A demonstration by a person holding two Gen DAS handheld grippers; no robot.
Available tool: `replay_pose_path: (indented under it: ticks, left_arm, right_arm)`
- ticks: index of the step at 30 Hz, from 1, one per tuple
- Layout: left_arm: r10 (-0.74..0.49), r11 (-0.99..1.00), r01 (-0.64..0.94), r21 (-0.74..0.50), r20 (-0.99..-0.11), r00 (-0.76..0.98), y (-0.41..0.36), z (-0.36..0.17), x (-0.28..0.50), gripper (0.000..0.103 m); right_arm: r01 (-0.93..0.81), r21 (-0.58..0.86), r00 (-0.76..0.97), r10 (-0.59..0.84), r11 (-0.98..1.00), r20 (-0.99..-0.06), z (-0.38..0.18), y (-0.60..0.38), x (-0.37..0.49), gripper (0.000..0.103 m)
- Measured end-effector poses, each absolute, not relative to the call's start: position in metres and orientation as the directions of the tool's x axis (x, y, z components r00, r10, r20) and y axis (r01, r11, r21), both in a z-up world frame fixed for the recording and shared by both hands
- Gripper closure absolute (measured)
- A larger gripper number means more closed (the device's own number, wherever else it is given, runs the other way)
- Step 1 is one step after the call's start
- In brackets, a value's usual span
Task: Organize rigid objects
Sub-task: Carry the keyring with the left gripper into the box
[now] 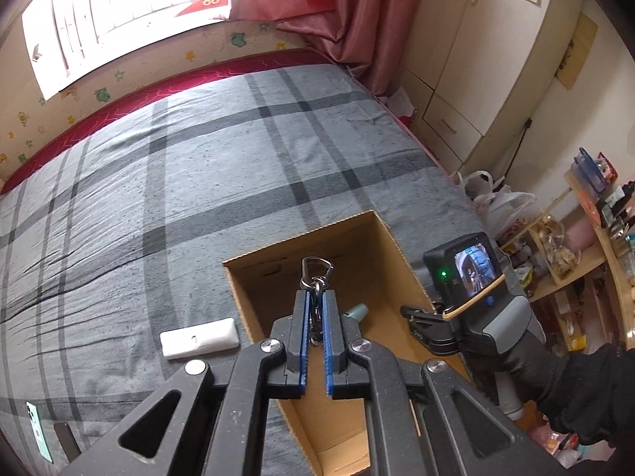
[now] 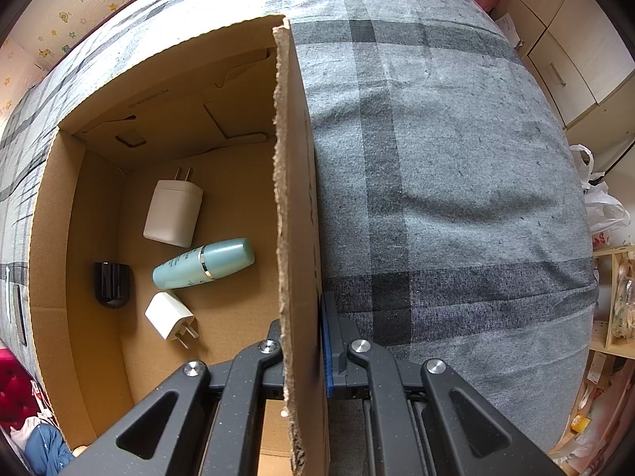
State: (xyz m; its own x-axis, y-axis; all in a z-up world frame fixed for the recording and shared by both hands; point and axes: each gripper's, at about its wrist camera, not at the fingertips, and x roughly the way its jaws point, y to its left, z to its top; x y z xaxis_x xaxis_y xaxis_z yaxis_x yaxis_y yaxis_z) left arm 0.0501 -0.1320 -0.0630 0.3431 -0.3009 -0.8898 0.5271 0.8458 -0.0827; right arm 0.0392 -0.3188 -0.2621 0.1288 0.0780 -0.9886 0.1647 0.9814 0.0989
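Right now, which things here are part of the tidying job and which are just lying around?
Part of the job:
- cardboard box, its wall gripped by the right tongs
- metal clip, gripped by the left tongs
- teal bottle, two white chargers and a black item, in the box
- white remote, on the bed

Just lying about:
- pink curtain
- plastic bags
- cluttered shelves
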Motion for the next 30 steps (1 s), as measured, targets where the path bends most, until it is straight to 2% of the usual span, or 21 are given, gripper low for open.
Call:
replay_pose_path:
  ticks: [18, 30]
  left_arm:
    - [-0.309, 0.807, 0.583, -0.088, -0.905, 0.291, -0.178, -0.112, 0.047, 0.098]
    - [-0.244, 0.809, 0.587, -0.040, -0.931, 0.273, -0.189, -0.159, 0.049, 0.098]
  right_arm:
    - [0.179, 0.110, 0.135, 0.086, 0.978, -0.987, -0.260, -0.322, 0.038, 0.097]
    - [0.186, 0.113, 0.138, 0.088, 0.976, -0.987, -0.260, -0.326, 0.036, 0.097]
